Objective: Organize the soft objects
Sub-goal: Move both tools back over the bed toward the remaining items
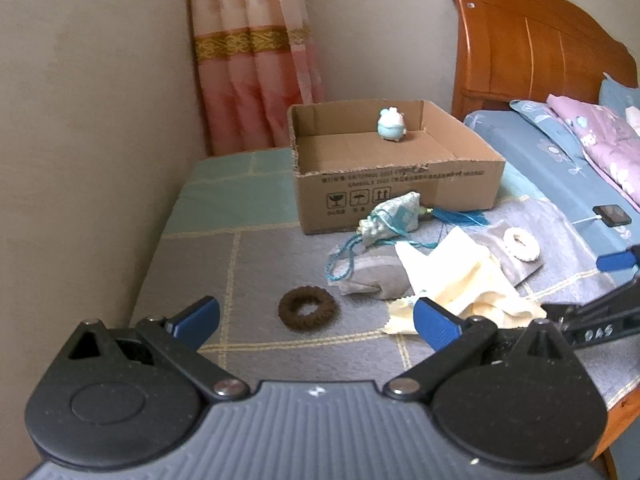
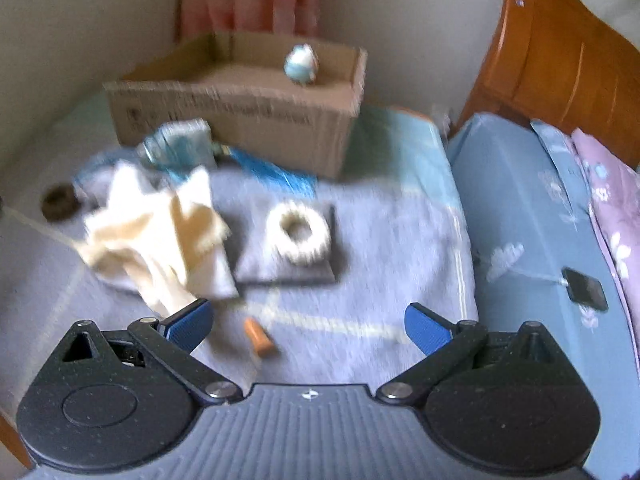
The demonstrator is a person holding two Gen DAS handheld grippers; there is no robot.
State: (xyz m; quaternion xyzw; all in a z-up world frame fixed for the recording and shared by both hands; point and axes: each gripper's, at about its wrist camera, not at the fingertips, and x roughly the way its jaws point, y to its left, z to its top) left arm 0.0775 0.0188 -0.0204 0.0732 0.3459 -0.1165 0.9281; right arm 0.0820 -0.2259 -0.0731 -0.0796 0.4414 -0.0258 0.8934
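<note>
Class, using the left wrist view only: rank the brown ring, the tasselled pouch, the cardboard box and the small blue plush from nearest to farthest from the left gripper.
1. Brown ring: just ahead of the left gripper, on the blanket.
2. Tasselled pouch: farther ahead, slightly right, against the box front.
3. Cardboard box: behind the pouch.
4. Blue plush: inside the box, by its back wall.

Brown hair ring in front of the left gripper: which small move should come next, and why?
Probably lower the open left gripper onto the brown hair ring. It lies alone on the blanket, nearest those fingers, while the cardboard box holds only the small plush toy.
</note>
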